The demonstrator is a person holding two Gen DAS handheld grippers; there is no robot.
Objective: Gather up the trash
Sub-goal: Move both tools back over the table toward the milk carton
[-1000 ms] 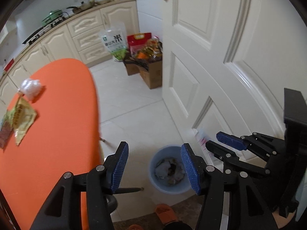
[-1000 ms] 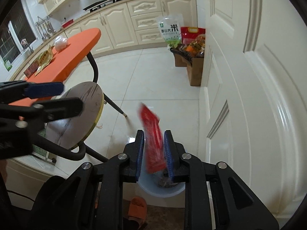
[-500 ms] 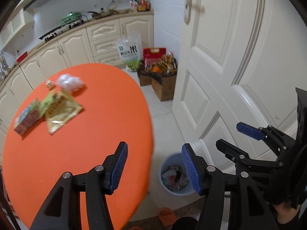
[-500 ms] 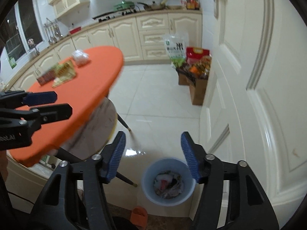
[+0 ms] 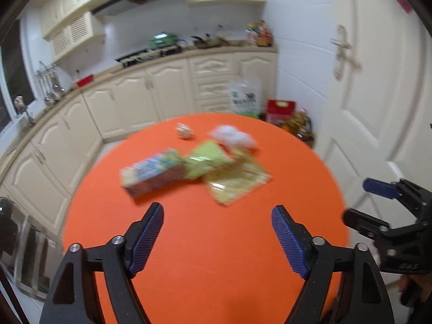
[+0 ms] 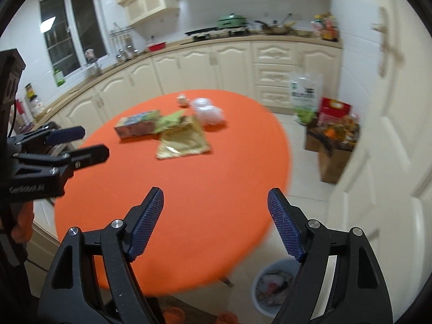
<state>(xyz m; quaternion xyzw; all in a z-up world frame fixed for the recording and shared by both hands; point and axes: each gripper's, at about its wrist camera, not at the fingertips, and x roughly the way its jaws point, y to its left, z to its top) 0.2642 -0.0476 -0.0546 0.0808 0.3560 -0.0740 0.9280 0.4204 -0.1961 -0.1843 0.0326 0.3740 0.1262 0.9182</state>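
Fingers (image 5: 148,239) spread over orange table (image 5: 205,243), kitchen cabinets (image 5: 129,102) behind.

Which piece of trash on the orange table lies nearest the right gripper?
The gold foil wrapper, flat at the pile's near edge; the carton, green packet and white wad lie farther back.

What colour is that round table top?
Bright orange: the table top shows best in the right wrist view.

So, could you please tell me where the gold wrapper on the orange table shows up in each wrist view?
Left wrist view: the gold wrapper lies just right of centre, above the gap of the left claw.
Right wrist view: it sits left of centre, upper middle.
Shared landmark: the white crumpled bag just beyond it.
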